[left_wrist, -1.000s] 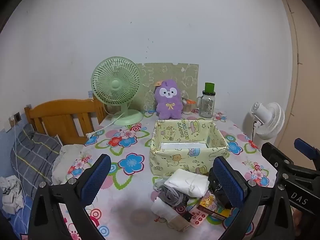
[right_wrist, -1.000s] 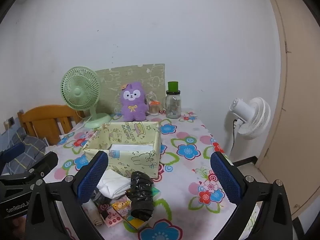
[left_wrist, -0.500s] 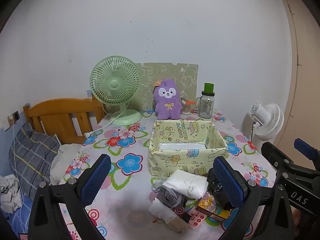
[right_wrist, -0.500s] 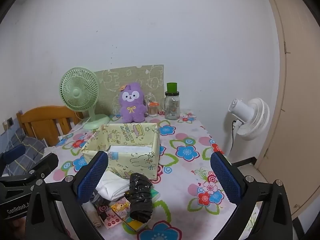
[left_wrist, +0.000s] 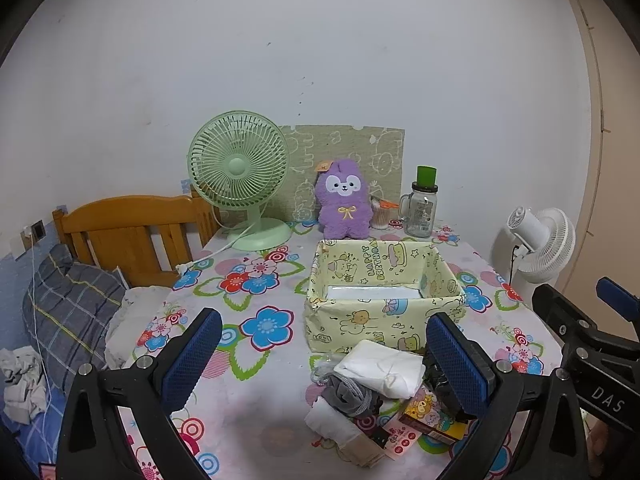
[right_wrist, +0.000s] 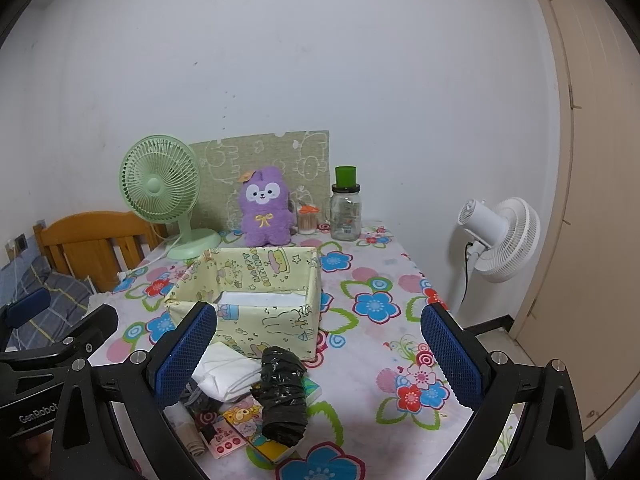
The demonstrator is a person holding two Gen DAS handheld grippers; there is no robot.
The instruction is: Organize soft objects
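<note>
Storage box open-topped; soft pile crowds near wall; tablecloth left bare.

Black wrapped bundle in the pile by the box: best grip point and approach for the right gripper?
Grip the black bundle across its middle, coming from above with the right gripper. It lies as a stubby roll, long axis running toward the box, so its narrow width fits the open jaws. Its top is bare; the white cloth crowds its left.

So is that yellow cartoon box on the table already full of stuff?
No, it looks almost empty. The yellow box shows only a flat white layer at its bottom, while the pile of soft items lies on the table in front of it.
</note>
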